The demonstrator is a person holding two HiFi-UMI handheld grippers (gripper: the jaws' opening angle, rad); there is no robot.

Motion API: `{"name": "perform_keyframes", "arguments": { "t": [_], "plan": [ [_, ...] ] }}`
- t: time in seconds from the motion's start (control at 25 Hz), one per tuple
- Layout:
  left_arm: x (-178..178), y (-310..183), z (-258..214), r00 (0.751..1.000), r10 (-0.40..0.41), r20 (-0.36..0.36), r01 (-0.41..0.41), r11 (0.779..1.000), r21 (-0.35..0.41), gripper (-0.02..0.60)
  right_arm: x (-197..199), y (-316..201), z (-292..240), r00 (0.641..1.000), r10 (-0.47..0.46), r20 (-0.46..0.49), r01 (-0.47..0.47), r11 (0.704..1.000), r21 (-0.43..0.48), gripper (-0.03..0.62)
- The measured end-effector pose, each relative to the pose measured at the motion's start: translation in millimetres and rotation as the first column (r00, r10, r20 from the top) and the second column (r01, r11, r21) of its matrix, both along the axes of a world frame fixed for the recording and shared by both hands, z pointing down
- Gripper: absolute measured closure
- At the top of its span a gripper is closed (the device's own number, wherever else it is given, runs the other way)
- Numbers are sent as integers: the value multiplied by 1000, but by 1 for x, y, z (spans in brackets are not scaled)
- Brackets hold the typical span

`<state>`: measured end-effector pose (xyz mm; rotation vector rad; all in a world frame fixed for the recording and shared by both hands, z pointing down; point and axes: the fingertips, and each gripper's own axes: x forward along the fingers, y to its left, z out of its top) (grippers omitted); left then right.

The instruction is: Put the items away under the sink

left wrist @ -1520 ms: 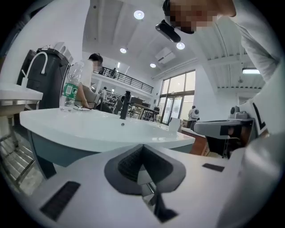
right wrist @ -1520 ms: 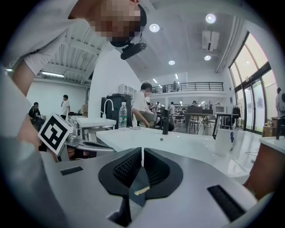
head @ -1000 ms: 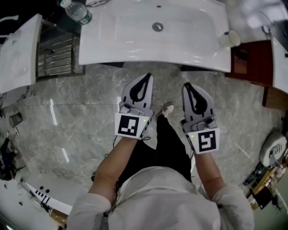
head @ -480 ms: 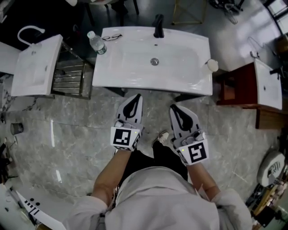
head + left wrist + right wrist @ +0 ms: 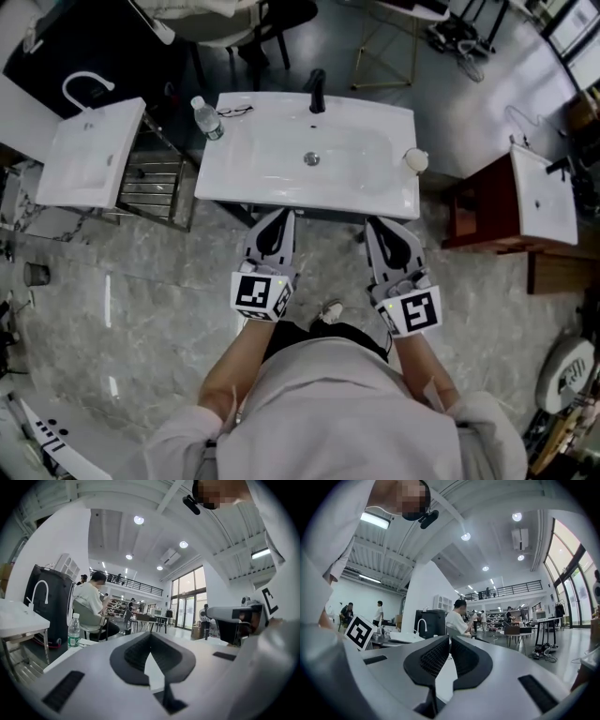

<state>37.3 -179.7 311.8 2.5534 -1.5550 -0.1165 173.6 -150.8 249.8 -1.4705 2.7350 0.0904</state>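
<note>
Two tongs point toward a white sink [image 5: 375, 187] in the head view. The left tongs [image 5: 278, 217] and the right tongs [image 5: 379, 227] lie side by side, their tips showing against its front edge. On the sink's worktop a water bottle [image 5: 207, 118] stands at the back left corner, with a pair of glasses [image 5: 236, 112] just beside it. A black tap [image 5: 317, 91] rises at the back middle, and a small round white object [image 5: 415, 160] sits at the right end. A metal rack [image 5: 150, 173] and a second white basin [image 5: 89, 155] stand to the left.

In the left gripper view, the left tongs [image 5: 150, 637] are clenched tip to tip on nothing. The water bottle [image 5: 73, 631] stands upright beyond them at the left.

In the right gripper view, the right tongs [image 5: 450, 638] are likewise clenched and empty. A seated person [image 5: 457, 618] is well beyond them.
</note>
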Motion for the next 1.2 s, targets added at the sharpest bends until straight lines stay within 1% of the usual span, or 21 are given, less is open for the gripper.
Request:
{"name": "perform_keyframes", "arguments": {
  "t": [0.12, 0.2, 0.32, 0.52, 0.6, 0.72, 0.84, 1.0, 1.2],
  "plan": [
    [8, 8, -15, 1000, 10, -2, -10, 1000, 23, 578, 9, 2, -11, 1000, -2, -5, 2, 1000, 26, 553],
    [6, 13, -25, 1000, 1, -7, -1, 999, 37, 578, 10, 4, -16, 1000, -19, -12, 19, 999, 35, 553],
    [-6, 22, -35, 1000, -18, -11, 18, 999, 43, 578, 1, 7, -21, 998, -59, -10, 59, 998, 36, 553],
    [-30, 41, -38, 999, -47, 3, 47, 998, 33, 578, -22, 15, -28, 994, -113, 11, 112, 993, 38, 553],
    [-39, 49, -38, 999, -51, 2, 51, 998, 23, 578, -33, 21, -26, 992, -126, 9, 126, 992, 20, 553],
    [-45, 53, -45, 1000, -10, 6, 10, 1000, 22, 578, -44, 21, -32, 994, -107, 16, 107, 994, 7, 553],
    [-55, 54, -58, 999, 29, 18, -29, 999, 40, 578, -53, 18, -45, 997, -67, 24, 66, 997, 29, 553],
    [-73, 54, -73, 998, 55, 26, -56, 997, 48, 578, -71, 19, -59, 998, -41, 44, 39, 998, 55, 553],
    [-84, 55, -76, 996, 81, 46, -84, 995, 50, 578, -89, 28, -57, 997, -27, 70, 23, 998, 54, 553]
  ]
}}
